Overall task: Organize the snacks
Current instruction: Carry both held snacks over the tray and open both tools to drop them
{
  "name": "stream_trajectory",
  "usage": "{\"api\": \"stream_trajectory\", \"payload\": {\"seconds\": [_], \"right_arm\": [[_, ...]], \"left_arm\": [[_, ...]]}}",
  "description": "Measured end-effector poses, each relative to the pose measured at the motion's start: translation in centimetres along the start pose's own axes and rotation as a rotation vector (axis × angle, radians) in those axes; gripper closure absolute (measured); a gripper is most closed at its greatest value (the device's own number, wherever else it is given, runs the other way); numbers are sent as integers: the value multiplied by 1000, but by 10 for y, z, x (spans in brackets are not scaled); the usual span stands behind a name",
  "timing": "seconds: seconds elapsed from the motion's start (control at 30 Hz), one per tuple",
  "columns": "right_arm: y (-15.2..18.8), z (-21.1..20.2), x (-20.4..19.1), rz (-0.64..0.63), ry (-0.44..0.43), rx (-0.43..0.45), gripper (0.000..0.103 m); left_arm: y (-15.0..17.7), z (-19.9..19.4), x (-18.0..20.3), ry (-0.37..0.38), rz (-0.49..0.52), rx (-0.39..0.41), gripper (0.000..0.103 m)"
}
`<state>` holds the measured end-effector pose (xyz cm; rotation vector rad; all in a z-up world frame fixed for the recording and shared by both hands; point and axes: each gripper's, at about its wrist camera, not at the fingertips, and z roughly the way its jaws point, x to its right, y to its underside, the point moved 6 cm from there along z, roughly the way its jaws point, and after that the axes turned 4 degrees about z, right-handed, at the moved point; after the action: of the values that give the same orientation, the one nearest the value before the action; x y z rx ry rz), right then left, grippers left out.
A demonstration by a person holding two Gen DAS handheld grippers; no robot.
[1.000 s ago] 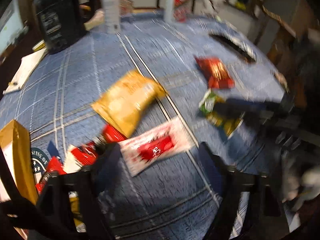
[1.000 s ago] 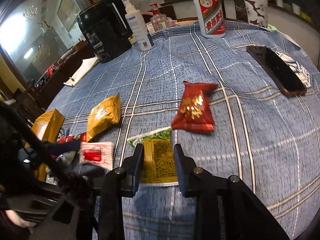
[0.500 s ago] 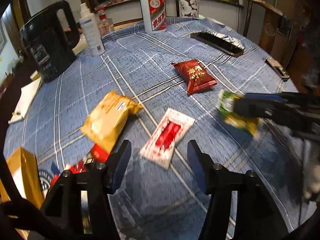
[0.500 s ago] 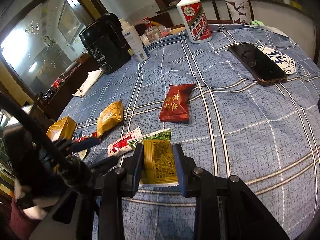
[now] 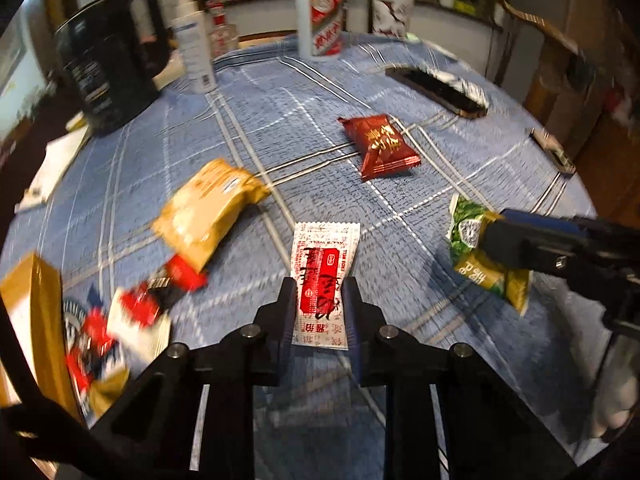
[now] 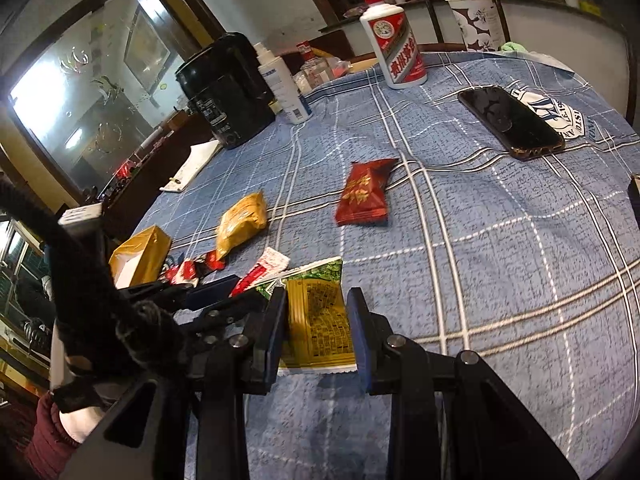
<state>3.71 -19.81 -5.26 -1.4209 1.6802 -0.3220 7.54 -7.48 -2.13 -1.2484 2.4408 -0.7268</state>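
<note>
The left hand-held gripper (image 5: 320, 304) is clamping the white-and-red sachet (image 5: 325, 276), and the right hand-held gripper (image 6: 317, 330) is pinching the green-and-yellow packet (image 6: 318, 312) at 6 o'clock. Both are best carried low to the yellow box (image 6: 138, 254) at 9 o'clock; the yellow packet (image 6: 241, 222) and red packet (image 6: 365, 196) are lying on the surface (image 6: 500, 240) toward 12 o'clock.

Colours showing across the snack table

A blue tablecloth (image 6: 500, 240) with white plaid lines is carrying a dark red packet with gold lettering (image 6: 364, 194), a mustard-yellow packet (image 6: 240, 224), a white sachet with a red label (image 5: 324, 280), a green-and-yellow packet (image 6: 318, 314), a black kettle (image 6: 224, 92) and a white bottle with a red label (image 6: 396, 52).
</note>
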Motion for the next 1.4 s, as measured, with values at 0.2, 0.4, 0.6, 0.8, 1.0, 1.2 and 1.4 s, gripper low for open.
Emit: {"api": "stream_trajectory", "payload": {"seconds": [0.2,0.4,0.6,0.8,1.0,1.2,1.4], "right_arm": [[11,-18,-32,-46,-24,14,73],[28,-25,-99,-144,-68,9,73],[51,-7,-188,-258,-142,-43,73],[73,46,-273,-358,-191,-132,73],[91,109,-320,-451,-145,-196,73],[95,143,-322,-468,-93,-231,73],[96,152,-321,-493,-58,-217,73]], "left_arm": [[31,-60,-23,56,-153,82,78],[68,-121,-75,0,-250,145,78],[111,-160,-155,-109,-378,175,78],[142,-155,-240,-183,-534,134,78],[156,-128,-286,-181,-625,58,78],[157,-111,-300,-143,-647,32,77],[159,-109,-300,-73,-681,32,73]]}}
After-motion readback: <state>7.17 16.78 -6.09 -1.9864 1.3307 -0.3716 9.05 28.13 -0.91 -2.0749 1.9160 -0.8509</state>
